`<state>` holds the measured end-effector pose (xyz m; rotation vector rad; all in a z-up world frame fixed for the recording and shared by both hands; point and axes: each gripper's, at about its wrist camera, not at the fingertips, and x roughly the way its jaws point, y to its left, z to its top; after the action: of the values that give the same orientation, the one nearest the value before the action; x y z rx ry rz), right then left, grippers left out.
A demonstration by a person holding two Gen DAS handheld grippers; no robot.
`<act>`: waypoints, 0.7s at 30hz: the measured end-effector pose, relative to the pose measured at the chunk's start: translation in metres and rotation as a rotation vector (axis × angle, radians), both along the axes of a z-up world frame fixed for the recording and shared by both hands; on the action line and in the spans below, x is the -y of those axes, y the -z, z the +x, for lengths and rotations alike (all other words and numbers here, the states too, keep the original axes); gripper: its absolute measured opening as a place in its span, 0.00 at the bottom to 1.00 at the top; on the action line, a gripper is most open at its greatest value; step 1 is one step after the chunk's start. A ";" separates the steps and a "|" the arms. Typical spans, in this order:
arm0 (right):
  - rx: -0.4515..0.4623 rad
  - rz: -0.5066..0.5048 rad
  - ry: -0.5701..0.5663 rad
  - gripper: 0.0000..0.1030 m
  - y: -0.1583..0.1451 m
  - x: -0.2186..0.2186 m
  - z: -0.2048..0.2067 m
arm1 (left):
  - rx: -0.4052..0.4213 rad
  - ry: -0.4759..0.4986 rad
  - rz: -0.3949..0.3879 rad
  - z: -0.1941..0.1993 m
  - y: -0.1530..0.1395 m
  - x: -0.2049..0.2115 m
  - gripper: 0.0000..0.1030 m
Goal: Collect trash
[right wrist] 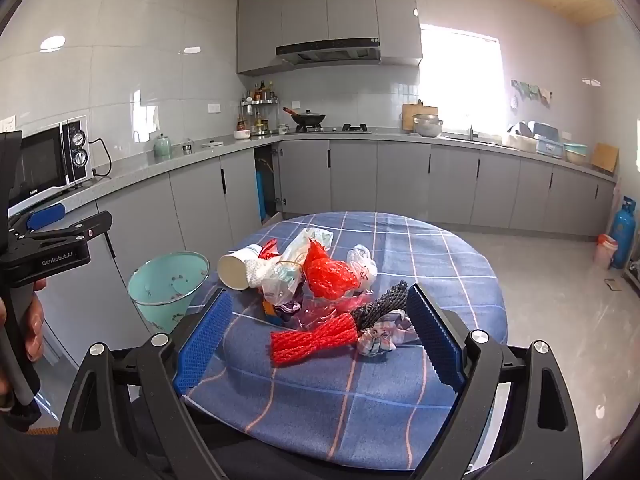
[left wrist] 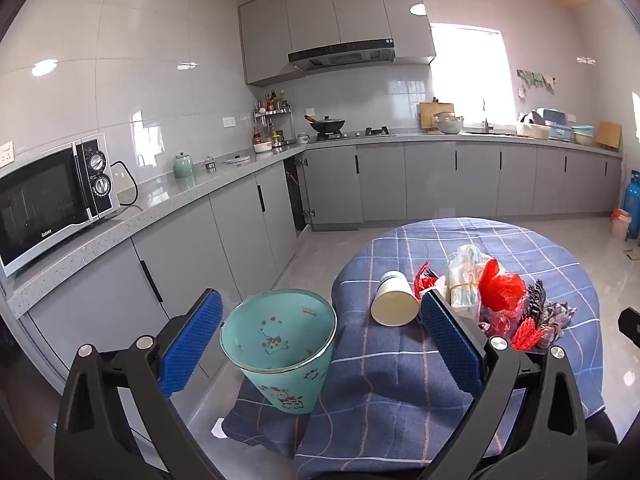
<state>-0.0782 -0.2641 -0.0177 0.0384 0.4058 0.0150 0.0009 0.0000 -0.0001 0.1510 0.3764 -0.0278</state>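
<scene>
1. The left gripper (left wrist: 322, 338) was wide open and held nothing; its blue pads (left wrist: 451, 344) stood well apart above the near edge of the table.
2. Between those pads, low in the left wrist view, stood a teal bin (left wrist: 280, 344) printed with cartoon animals, upright at the table's left side, its mouth open.
3. The right gripper (right wrist: 320, 338) was also spread open and empty, its blue pads (right wrist: 205, 340) flanking the near part of the trash pile without touching it.
4. Just ahead of the right gripper lay a red foam net (right wrist: 314, 340), a black foam net (right wrist: 380, 304) touching it, and a crumpled checked scrap (right wrist: 382, 336) beside both.
5. Further in lay a red plastic bag (right wrist: 330, 270), clear wrappers (right wrist: 286, 276) bound with a rubber band, and a white plastic bag (right wrist: 363, 264), all bunched together.
6. A white paper cup (right wrist: 236, 266) lay on its side at the pile's left, its mouth towards the bin.
7. All the trash rested on the round table, covered with a blue checked cloth (right wrist: 420, 264).
8. Beyond were grey cabinets (right wrist: 400, 180), a microwave (left wrist: 52, 200) on the counter at left, a wok (right wrist: 308, 118) on the stove, and a blue gas cylinder (right wrist: 622, 232) at the far right.
</scene>
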 end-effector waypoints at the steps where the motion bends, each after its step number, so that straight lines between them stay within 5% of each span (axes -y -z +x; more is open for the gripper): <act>1: 0.001 -0.001 0.000 0.85 0.000 0.000 0.000 | 0.001 -0.002 0.000 0.000 0.000 0.000 0.95; 21: 0.009 0.002 0.008 0.85 0.002 0.002 0.000 | 0.010 -0.005 0.005 0.000 0.000 0.001 0.95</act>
<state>-0.0785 -0.2657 -0.0200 0.0423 0.3964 0.0075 0.0007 -0.0013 -0.0003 0.1546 0.3668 -0.0209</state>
